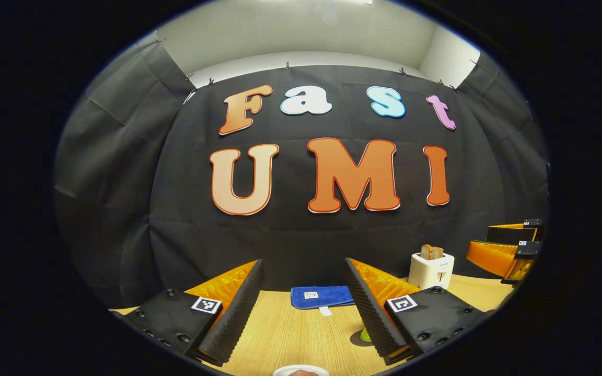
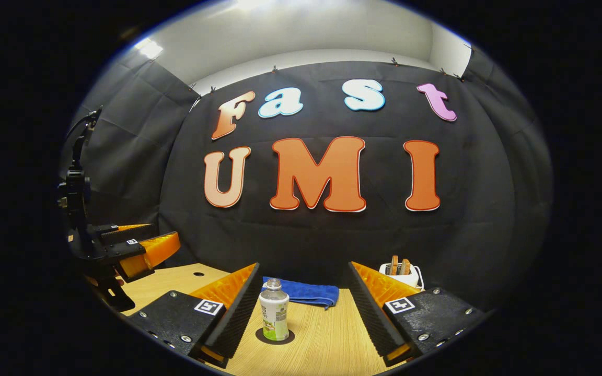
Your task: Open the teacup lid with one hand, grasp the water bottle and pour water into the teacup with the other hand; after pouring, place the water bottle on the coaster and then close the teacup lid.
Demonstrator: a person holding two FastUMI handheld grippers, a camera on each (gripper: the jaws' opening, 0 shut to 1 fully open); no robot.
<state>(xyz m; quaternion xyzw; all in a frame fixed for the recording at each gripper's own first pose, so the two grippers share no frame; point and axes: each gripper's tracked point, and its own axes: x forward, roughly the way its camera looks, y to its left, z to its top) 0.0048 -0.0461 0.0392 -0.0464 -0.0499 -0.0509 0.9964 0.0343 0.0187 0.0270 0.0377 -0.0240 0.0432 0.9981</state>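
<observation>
Booth was lit evenly from overhead. In my right gripper view a ceiling light [image 2: 148,48] glared at upper left and the white ceiling washed out. Black backdrop stayed dim and matte. The wooden table [image 2: 322,334] was bright and sharp, with a soft shadow under the water bottle [image 2: 274,316]. Strong fisheye bending in both views; edges darkened and smeared. No motion blur.
</observation>
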